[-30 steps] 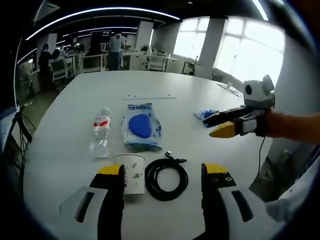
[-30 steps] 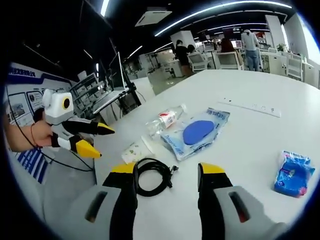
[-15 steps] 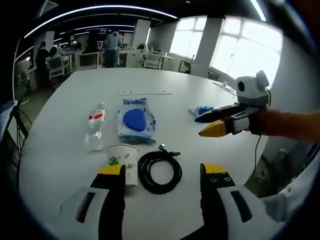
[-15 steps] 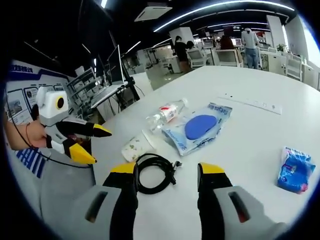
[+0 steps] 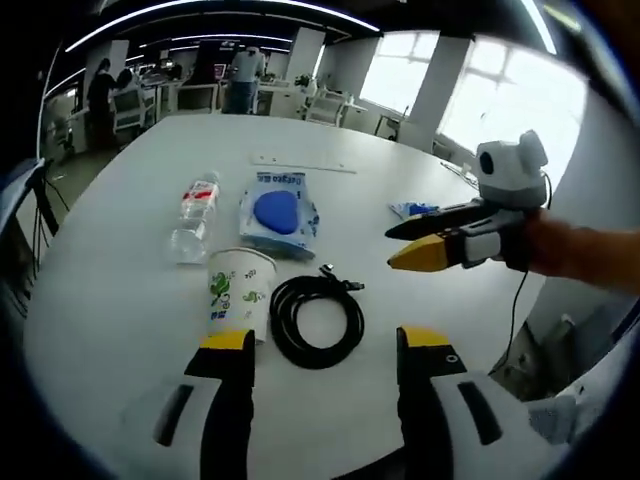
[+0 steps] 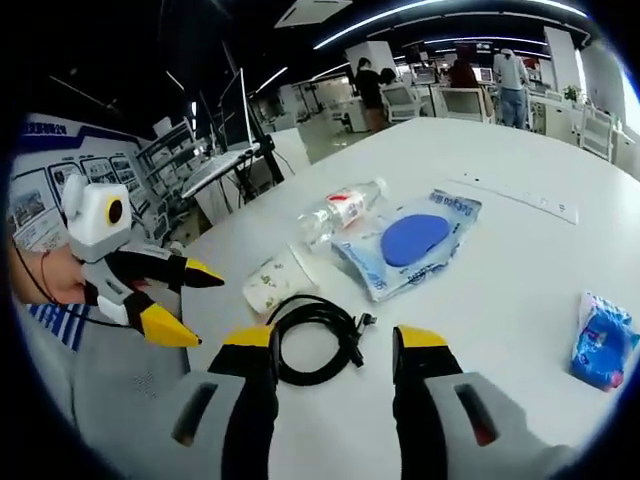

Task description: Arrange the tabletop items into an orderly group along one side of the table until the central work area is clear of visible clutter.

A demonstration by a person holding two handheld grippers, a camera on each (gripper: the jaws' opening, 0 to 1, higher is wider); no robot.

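Note:
On the white table (image 5: 110, 300) a black coiled cable (image 5: 318, 320) lies beside a paper cup (image 5: 235, 295) on its side. Behind them are a clear water bottle (image 5: 195, 215), lying down, and a flat blue pouch (image 5: 280, 212). A small blue tissue pack (image 5: 412, 209) sits further right. My left gripper (image 5: 325, 343) hovers open just short of the cable, holding nothing. My right gripper (image 6: 335, 340) is open too, over the cable (image 6: 315, 340), with the cup (image 6: 275, 283), bottle (image 6: 345, 210), pouch (image 6: 410, 240) and tissue pack (image 6: 603, 335) beyond.
A thin white strip (image 5: 300, 163) lies at the table's far side. The right gripper (image 5: 395, 248) reaches in from the right of the left gripper view, the left gripper (image 6: 200, 308) from the left of the right gripper view. Desks, chairs and people stand in the background.
Both views have shifted slightly with the hands, and the cup and cable look a little closer. The items on the table have not moved. Both grippers stay open.

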